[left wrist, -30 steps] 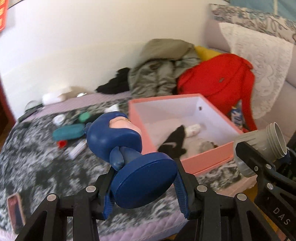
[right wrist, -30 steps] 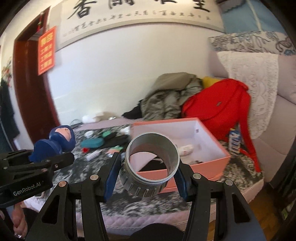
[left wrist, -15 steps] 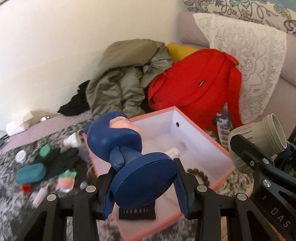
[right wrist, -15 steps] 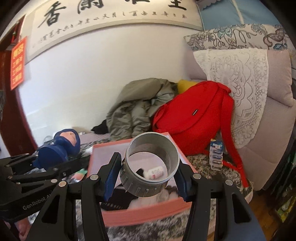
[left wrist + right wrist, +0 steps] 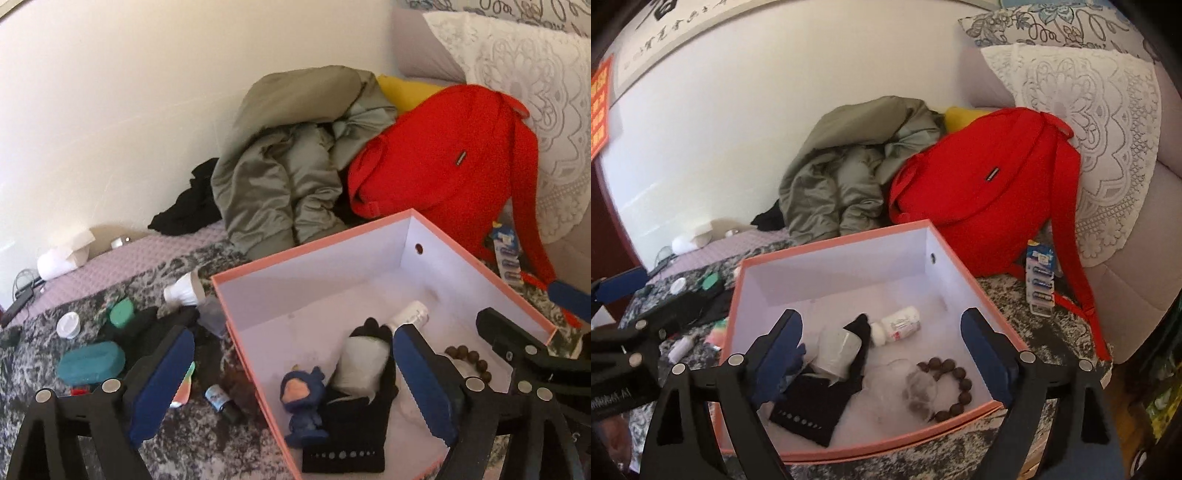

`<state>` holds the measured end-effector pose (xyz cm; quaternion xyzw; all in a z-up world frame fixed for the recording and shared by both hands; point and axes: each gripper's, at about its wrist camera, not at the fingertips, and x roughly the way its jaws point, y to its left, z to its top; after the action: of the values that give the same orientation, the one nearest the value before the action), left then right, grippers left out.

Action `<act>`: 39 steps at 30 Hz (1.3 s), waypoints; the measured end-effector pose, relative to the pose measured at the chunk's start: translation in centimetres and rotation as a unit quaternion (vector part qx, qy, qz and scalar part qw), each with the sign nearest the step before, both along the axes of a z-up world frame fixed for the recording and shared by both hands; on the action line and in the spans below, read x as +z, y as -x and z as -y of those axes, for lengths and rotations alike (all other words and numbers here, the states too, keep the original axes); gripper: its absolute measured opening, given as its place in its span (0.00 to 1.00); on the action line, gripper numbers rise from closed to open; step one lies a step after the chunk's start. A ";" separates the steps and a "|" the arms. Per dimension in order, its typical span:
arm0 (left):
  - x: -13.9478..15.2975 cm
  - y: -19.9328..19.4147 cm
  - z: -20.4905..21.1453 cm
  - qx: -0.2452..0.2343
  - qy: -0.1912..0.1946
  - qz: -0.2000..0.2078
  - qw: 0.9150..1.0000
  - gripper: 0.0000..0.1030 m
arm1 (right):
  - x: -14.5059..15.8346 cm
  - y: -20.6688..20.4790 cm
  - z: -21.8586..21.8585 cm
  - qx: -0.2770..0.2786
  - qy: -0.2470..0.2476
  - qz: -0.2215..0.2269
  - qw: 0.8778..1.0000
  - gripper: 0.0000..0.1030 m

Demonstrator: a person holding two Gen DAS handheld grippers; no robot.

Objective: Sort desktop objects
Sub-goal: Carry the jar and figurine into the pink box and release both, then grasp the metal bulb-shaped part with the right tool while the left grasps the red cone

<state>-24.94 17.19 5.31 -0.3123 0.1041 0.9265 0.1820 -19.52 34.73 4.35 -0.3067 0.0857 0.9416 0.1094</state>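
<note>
A pink box (image 5: 314, 243) (image 5: 827, 245) with a white inside sits on the patterned cloth. In it lie a blue figurine (image 5: 303, 398), a grey cup (image 5: 838, 349) (image 5: 364, 363) on a black glove (image 5: 354, 424) (image 5: 812, 402), a white pill bottle (image 5: 897, 325) (image 5: 410, 314) and a brown bead bracelet (image 5: 951, 384) (image 5: 469, 360). My left gripper (image 5: 291, 380) is open and empty over the box's left wall. My right gripper (image 5: 882, 362) is open and empty above the box.
Left of the box lie a teal case (image 5: 90, 362), a green lid (image 5: 122, 312), a white cap (image 5: 68, 325), a small bottle (image 5: 221, 400) and a white bottle (image 5: 183, 291). A red backpack (image 5: 990, 188), a grey jacket (image 5: 849, 177) and a battery pack (image 5: 1039, 277) lie behind.
Both grippers moved over the box and opened. The blue figurine left my left gripper and the grey cup left my right; both now lie in the box.
</note>
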 end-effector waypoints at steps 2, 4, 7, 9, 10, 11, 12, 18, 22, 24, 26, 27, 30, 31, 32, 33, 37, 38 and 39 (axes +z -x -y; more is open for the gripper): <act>0.4 -0.9 1.1 0.003 -0.003 -0.002 1.000 0.89 | 0.3 -0.7 0.8 0.005 -0.001 -0.003 1.000 0.88; 0.7 -1.9 2.4 0.007 -0.007 -0.005 1.000 0.89 | 1.0 -1.7 2.0 0.011 -0.004 -0.009 1.000 0.89; 1.0 -3.7 5.0 0.021 -0.007 -0.011 1.000 0.92 | 2.1 -3.2 3.7 0.020 -0.005 -0.022 1.000 0.91; 0.8 -5.0 7.7 0.040 -0.006 -0.012 0.999 0.92 | 2.8 -4.0 5.2 0.029 -0.008 -0.030 0.999 0.92; 0.5 -5.5 8.9 0.049 -0.005 -0.011 0.999 0.92 | 3.2 -4.3 6.3 0.037 -0.010 -0.032 0.999 0.92; 0.2 -5.9 10.2 0.058 -0.004 -0.009 0.998 0.92 | 3.5 -4.6 7.3 0.045 -0.013 -0.034 0.998 0.92; -0.3 -6.4 11.9 0.074 0.000 -0.007 0.997 0.93 | 3.6 -4.8 8.2 0.053 -0.016 -0.035 0.998 0.93; -4.6 -7.1 22.1 0.161 0.012 0.041 0.986 0.93 | 3.3 -5.0 15.4 0.115 -0.026 -0.031 0.993 0.94; -7.4 -6.5 28.3 0.206 0.003 0.076 0.976 0.93 | 1.1 -3.3 20.5 0.172 -0.005 -0.006 0.985 0.94; -8.4 -5.8 30.8 0.226 -0.007 0.087 0.970 0.93 | -0.7 -1.5 23.3 0.198 0.015 0.019 0.980 0.93; -9.4 -4.1 33.0 0.241 -0.024 0.095 0.966 0.93 | -2.5 0.6 25.5 0.211 0.034 0.042 0.976 0.92; -9.7 -3.3 33.8 0.246 -0.033 0.097 0.964 0.93 | -3.4 1.7 26.4 0.213 0.040 0.050 0.975 0.91; -10.9 0.2 34.6 0.251 -0.054 0.105 0.961 0.93 | -6.3 5.8 29.0 0.207 0.064 0.076 0.973 0.89; -11.4 1.6 34.7 0.251 -0.058 0.109 0.960 0.93 | -7.5 7.4 29.9 0.201 0.075 0.088 0.973 0.86; -11.8 3.2 34.5 0.247 -0.062 0.110 0.961 0.93 | -8.3 8.7 30.5 0.197 0.085 0.095 0.972 0.86; -12.3 4.8 34.4 0.241 -0.066 0.112 0.962 0.93 | -9.1 10.0 31.0 0.194 0.094 0.102 0.971 0.84; -13.9 9.8 33.4 0.230 -0.058 0.116 0.965 0.93 | -12.7 15.5 32.7 0.171 0.132 0.135 0.967 0.76; -14.6 11.1 33.5 0.227 -0.058 0.120 0.965 0.93 | -13.7 16.7 32.7 0.160 0.143 0.147 0.966 0.76; -15.5 12.5 33.6 0.224 -0.059 0.126 0.965 0.93 | -14.7 18.0 32.7 0.149 0.154 0.158 0.964 0.74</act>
<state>-37.44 -16.38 -10.18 -0.4303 -0.0474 0.9014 -0.0008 -37.49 2.03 -10.34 -0.4739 0.1644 0.8624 -0.0686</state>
